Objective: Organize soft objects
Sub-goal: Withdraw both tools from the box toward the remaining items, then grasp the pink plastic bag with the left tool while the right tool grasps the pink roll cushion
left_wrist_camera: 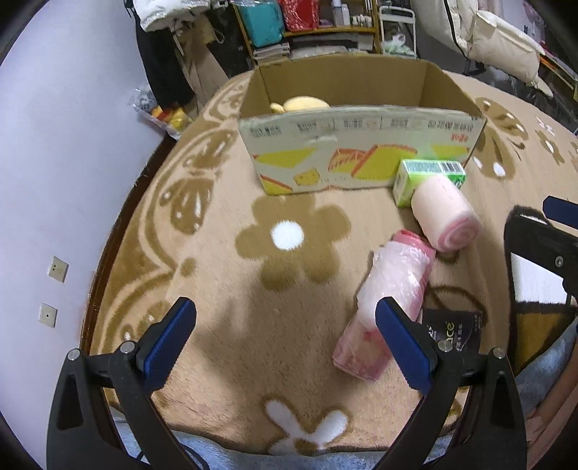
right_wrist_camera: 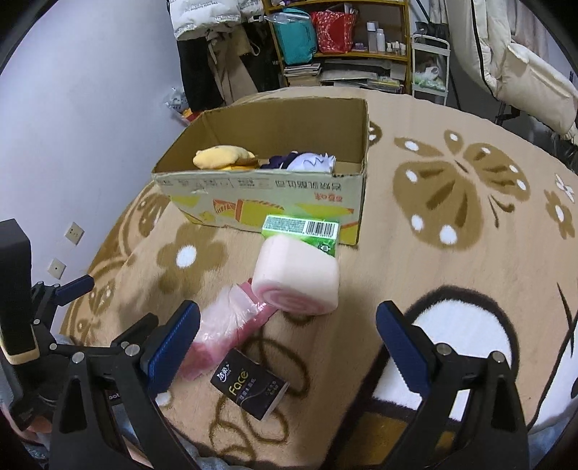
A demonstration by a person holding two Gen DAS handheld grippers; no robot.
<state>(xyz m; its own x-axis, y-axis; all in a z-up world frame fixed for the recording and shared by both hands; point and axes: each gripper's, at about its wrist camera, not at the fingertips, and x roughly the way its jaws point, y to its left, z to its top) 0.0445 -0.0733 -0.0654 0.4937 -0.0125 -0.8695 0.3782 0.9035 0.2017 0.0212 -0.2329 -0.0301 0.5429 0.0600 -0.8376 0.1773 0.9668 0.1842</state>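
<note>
A cardboard box [left_wrist_camera: 361,144] [right_wrist_camera: 260,202] stands on the blanket, holding a yellow plush [right_wrist_camera: 220,157] [left_wrist_camera: 303,103] and a purple-white plush [right_wrist_camera: 307,161]. In front lie a rolled pink towel [right_wrist_camera: 296,282] [left_wrist_camera: 446,213], a pink plastic-wrapped roll [left_wrist_camera: 386,300] [right_wrist_camera: 224,325], a green tissue pack [right_wrist_camera: 303,231] [left_wrist_camera: 430,173] and a black "Face" tissue pack [right_wrist_camera: 249,387] [left_wrist_camera: 451,329]. My left gripper [left_wrist_camera: 285,340] is open and empty, left of the wrapped roll. My right gripper [right_wrist_camera: 289,343] is open and empty, just short of the towel.
The tan flower-patterned blanket [left_wrist_camera: 289,235] covers the bed. A lilac wall [left_wrist_camera: 54,162] is at the left. Shelves with bags [right_wrist_camera: 325,32] and hanging clothes stand behind. The left gripper shows at the left edge of the right wrist view [right_wrist_camera: 57,293].
</note>
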